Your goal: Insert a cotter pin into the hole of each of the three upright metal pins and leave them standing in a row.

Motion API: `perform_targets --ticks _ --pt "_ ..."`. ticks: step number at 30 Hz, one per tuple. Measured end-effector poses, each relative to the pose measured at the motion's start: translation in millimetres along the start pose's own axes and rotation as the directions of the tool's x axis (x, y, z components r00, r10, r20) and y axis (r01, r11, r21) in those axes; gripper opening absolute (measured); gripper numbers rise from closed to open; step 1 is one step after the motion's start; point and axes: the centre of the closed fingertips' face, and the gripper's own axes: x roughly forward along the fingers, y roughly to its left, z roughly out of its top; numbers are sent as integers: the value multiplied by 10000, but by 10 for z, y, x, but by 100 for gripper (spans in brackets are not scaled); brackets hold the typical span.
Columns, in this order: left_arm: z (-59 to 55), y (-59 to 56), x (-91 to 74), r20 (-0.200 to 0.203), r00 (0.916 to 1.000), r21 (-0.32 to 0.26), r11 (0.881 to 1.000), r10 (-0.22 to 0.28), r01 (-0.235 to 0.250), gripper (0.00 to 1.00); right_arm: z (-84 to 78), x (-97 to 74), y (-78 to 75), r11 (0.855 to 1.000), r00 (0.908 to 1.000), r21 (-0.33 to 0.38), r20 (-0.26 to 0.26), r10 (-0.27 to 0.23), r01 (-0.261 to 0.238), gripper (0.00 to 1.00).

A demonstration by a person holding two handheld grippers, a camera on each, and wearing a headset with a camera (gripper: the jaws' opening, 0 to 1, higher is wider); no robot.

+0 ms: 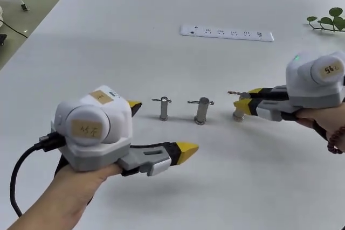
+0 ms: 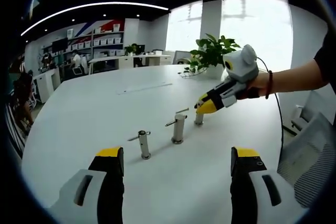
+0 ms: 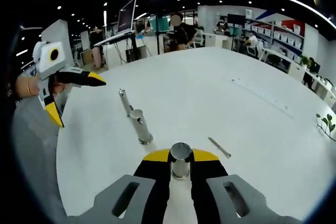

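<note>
The task looks nearly done. The left tongs are spread wide and hold nothing. They hover above the white worktop, with the row of pins just ahead of their tips.

The first metal pin stands straight in front of the left tongs. The first cotter pin crosses it near the top, so this one appears finished. The middle metal pin stands between the two pairs of tongs. It is upright too, and the second cotter pin passes through its head.

The right tongs are closed on the third metal pin, which stands upright on the worktop between their yellow tips. The third cotter pin shows at this pin's top and points away from the right tongs toward the middle pin. The tips hide the hole, so I cannot tell whether it is fully through.

As I judge it, two of the three are complete. What remains is to confirm the last cotter pin is seated, then release the third pin upright and in line with the others.
</note>
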Motion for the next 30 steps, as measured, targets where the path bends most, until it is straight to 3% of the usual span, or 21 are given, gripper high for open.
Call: perform_targets --ticks 17,30 --pt "12 -9 -3 -17 10000 146 9999 27 -27 82 -70 -48 467 9991 9990 16 170 420 -420 8" --pt "10 -24 -9 -102 9999 295 9996 3 0 83 -59 54 612 9976 9968 -164 407 686 -679 8"
